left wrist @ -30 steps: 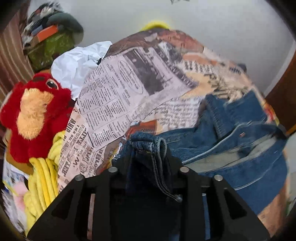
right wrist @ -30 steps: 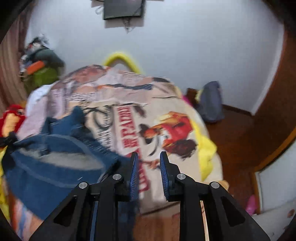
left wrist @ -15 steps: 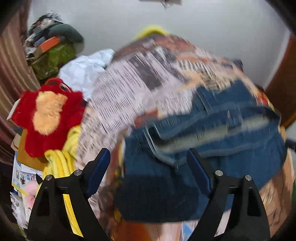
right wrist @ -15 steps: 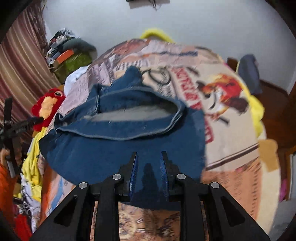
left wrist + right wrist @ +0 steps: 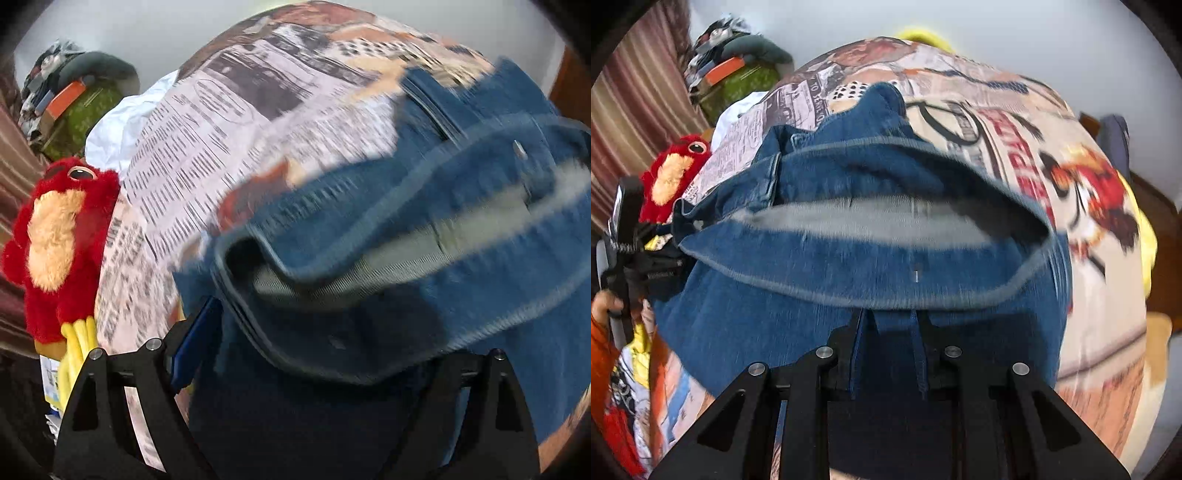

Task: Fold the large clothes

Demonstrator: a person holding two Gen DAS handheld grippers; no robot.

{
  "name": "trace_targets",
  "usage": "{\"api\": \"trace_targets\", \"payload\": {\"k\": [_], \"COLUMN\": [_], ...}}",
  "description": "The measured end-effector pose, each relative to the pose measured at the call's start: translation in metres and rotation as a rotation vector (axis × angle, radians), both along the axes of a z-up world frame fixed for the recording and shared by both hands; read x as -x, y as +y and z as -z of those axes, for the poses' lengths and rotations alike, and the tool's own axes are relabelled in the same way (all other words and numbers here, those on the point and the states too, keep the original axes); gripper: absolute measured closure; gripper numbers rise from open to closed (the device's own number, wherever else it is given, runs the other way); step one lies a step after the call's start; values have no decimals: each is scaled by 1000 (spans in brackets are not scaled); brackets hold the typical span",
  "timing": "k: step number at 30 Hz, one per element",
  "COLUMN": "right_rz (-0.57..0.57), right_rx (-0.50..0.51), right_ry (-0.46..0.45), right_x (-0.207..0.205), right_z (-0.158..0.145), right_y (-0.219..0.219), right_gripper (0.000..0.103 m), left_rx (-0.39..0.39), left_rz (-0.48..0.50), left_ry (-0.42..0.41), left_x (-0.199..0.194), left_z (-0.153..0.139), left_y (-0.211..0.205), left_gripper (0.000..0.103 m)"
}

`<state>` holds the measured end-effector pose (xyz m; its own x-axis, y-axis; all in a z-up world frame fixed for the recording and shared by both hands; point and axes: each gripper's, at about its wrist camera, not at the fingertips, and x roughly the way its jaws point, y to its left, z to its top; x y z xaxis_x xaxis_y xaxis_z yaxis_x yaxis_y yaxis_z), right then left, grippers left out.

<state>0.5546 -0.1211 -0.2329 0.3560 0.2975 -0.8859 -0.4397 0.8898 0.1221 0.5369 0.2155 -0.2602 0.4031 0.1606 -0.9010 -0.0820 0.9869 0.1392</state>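
Blue denim jeans [image 5: 849, 269] lie folded on a bed with a newspaper-print cover [image 5: 1089, 295]; the open waistband shows a pale lining [image 5: 443, 247]. My left gripper [image 5: 314, 354] is open wide, its fingers either side of the denim's near left edge, which drapes between them. My right gripper [image 5: 888, 354] has its blue-padded fingers close together with the jeans' near edge between them; the denim [image 5: 517, 325] fills the lower half of both views. The left gripper also shows at the left of the right wrist view [image 5: 631, 258], at the jeans' left corner.
A red and yellow plush toy [image 5: 59, 251] sits at the bed's left side, with a white cloth [image 5: 118, 125] and a green bundle [image 5: 85, 110] behind it. A striped curtain [image 5: 631, 110] hangs on the left. A dark bag [image 5: 1115, 136] lies by the far wall.
The left gripper let go of the denim corner and opened, then moved in over the jeans' edge. The right gripper swung over the jeans and now pinches the near edge.
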Motion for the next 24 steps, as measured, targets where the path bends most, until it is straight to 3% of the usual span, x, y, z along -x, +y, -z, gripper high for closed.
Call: {"api": "trace_targets", "payload": {"k": [3,8,12,17,21,24], "right_rz": [46,166,217,136,121,151], "right_rx": [24,-56,-39,82,136,99], "right_ry": [-74,-131,-154,-200,-198,-175], "right_x": [-25,-60,-70,-57,-48,-46], "right_z": [-7,-13,-5,-9,-8,-11], "right_y": [4,0,7,20,11,1], "right_gripper": [84,84,84,84,84,84], "left_rx": [-1,73,133,284,237,176], "left_rz": [-32,-40,-70,-89,-30,22], "left_ry": [-44,-89,-41,35,10,-21], "left_x": [-16,-35,-43,-39,-24,-16], "left_z": [-16,-33,-18,-14,-44,-68], "left_y": [13,27,34,53,55,46], "left_gripper": [15,15,9,8,8,8]}}
